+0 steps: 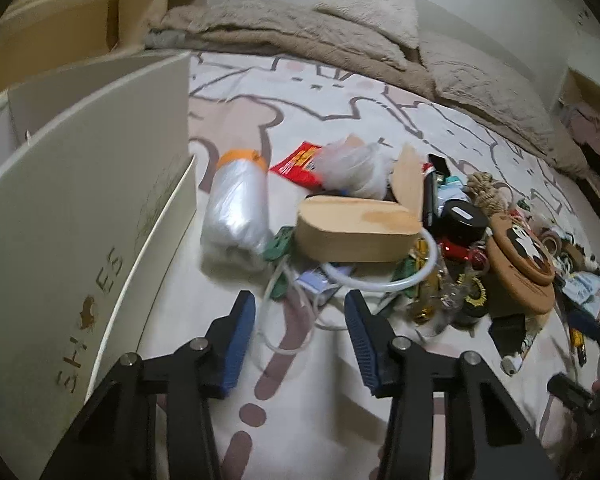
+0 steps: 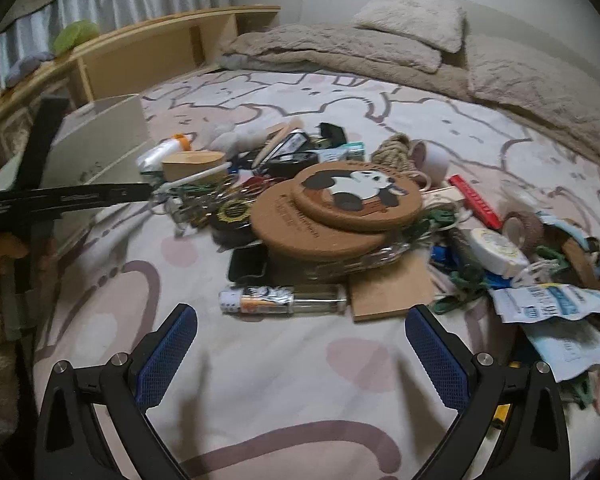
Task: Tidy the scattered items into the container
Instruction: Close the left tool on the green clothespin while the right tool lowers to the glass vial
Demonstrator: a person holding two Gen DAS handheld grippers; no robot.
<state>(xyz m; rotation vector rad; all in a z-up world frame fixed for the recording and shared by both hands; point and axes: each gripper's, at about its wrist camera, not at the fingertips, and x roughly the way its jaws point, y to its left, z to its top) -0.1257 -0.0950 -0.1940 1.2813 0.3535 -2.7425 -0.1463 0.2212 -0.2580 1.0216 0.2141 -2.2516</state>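
Observation:
A heap of small items lies on the patterned bedsheet. In the left wrist view my left gripper (image 1: 300, 316) is open and empty over a loop of clear tubing (image 1: 384, 280), just short of a tan oval box (image 1: 352, 234) and a roll of plastic bags (image 1: 238, 212). The cream shoe box (image 1: 80, 208) stands open at the left. In the right wrist view my right gripper (image 2: 300, 344) is open and empty, just short of a clear tube (image 2: 284, 299) and two cork panda coasters (image 2: 340, 208). The shoe box (image 2: 104, 140) stands far left.
A folded beige blanket and pillow (image 2: 412, 32) lie at the bed's far end. A wooden headboard shelf (image 2: 148, 48) runs behind the box. Packets, tape rolls and cords (image 2: 540, 272) crowd the right. My left gripper's body (image 2: 68, 200) juts in from the left.

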